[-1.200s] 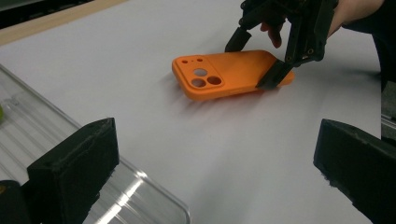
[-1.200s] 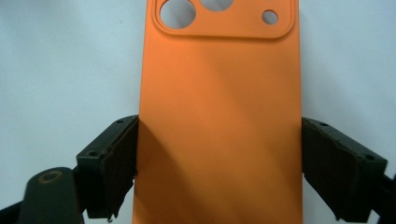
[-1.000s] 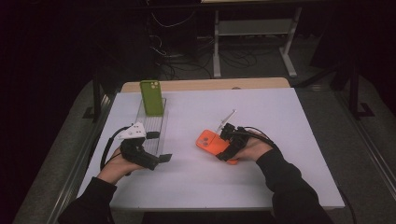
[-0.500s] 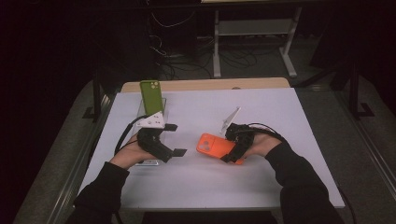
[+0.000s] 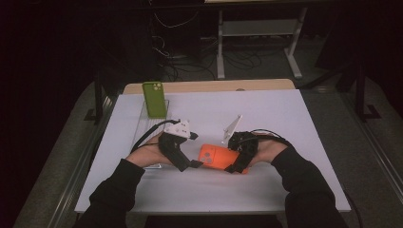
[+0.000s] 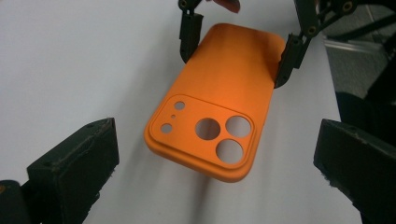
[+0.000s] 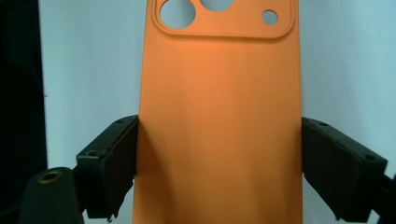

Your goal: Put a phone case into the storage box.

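The left claw (image 5: 196,164) has swung in from the bench's left side to face the orange phone case (image 5: 218,157), its jaws wide apart and empty. The right claw (image 5: 236,164) grips the case by its long edges, raised off the white bench (image 5: 285,114), camera end offered for a handover. A green phone case (image 5: 155,99) stands behind; dark room, cables beyond.

left gripper (image 5: 194,164): jaws wide apart, gripping nothing
right gripper (image 5: 234,167): jaws clamped, facing left gripper
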Action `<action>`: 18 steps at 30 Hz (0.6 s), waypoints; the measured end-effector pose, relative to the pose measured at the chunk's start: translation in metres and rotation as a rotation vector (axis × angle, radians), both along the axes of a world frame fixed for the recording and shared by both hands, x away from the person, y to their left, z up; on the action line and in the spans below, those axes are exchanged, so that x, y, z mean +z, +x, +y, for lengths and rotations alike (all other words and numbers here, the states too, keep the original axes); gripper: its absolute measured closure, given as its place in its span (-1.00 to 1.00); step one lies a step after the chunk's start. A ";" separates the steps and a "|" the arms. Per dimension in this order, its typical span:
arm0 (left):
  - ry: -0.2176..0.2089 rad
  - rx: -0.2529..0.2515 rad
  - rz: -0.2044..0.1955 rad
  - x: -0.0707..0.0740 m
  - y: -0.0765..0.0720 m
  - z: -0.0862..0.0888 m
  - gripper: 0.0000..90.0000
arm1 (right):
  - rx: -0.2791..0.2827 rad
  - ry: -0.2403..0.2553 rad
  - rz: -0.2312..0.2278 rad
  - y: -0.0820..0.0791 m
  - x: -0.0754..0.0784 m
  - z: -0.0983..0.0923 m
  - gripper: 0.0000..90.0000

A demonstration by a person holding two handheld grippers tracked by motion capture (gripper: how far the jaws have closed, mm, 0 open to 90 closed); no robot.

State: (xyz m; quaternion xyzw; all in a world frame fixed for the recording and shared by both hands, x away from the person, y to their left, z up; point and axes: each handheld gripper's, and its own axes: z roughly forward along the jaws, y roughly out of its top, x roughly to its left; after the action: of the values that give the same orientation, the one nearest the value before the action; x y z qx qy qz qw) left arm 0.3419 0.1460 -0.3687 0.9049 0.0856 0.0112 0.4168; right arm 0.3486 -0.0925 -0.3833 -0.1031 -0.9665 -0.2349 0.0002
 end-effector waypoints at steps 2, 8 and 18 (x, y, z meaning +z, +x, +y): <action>0.014 -0.019 0.003 -0.002 -0.002 -0.003 -1.00 | 0.015 -0.003 0.004 -0.004 0.000 0.002 -0.66; 0.052 -0.073 0.001 -0.007 -0.006 -0.010 -1.00 | 0.068 0.014 -0.005 -0.010 0.003 0.011 -0.67; 0.099 -0.115 0.018 -0.017 -0.010 -0.020 -1.00 | 0.124 0.037 -0.039 -0.019 0.012 0.020 -0.67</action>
State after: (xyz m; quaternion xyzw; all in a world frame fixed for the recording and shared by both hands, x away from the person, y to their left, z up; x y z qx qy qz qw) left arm 0.3322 0.1257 -0.3860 0.9278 0.0366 -0.0165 0.3708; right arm 0.3299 -0.0726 -0.3710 -0.0386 -0.9664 -0.2541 -0.0023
